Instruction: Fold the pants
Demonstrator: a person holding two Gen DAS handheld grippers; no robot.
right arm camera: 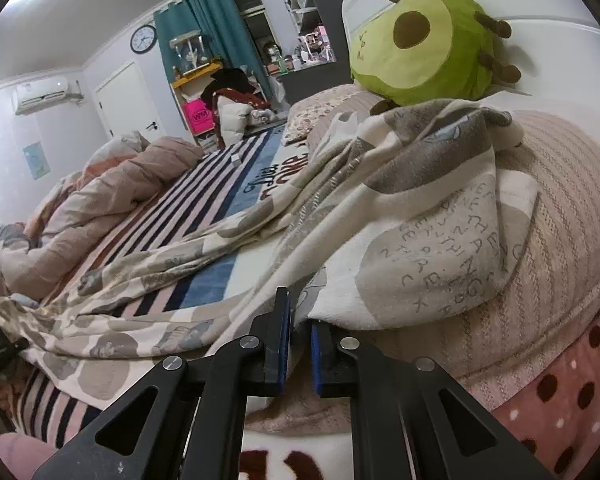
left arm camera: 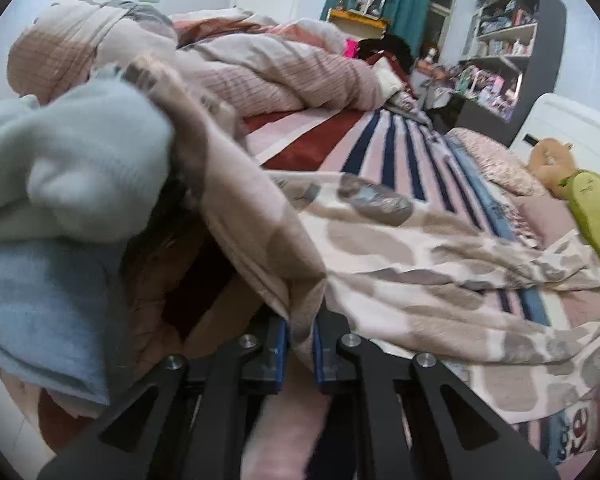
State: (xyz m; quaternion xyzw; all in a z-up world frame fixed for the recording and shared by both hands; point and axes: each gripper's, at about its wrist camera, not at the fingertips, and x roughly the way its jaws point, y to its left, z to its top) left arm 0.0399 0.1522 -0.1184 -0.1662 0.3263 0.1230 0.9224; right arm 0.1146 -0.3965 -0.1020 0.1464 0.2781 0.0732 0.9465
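One pair of pants [left arm camera: 400, 248] stretches between two grippers: left gripper [left arm camera: 301, 344] and right gripper [right arm camera: 300, 344] each pinch an edge, jaws narrow.

Left claw [left arm camera: 301, 344], right claw [right arm camera: 300, 344]: both clamped.

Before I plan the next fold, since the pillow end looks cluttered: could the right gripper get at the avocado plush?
Probably not as things stand. The right gripper is shut on the pants, which drape over the pink pillow lying between it and the avocado plush. It would need to let go first.
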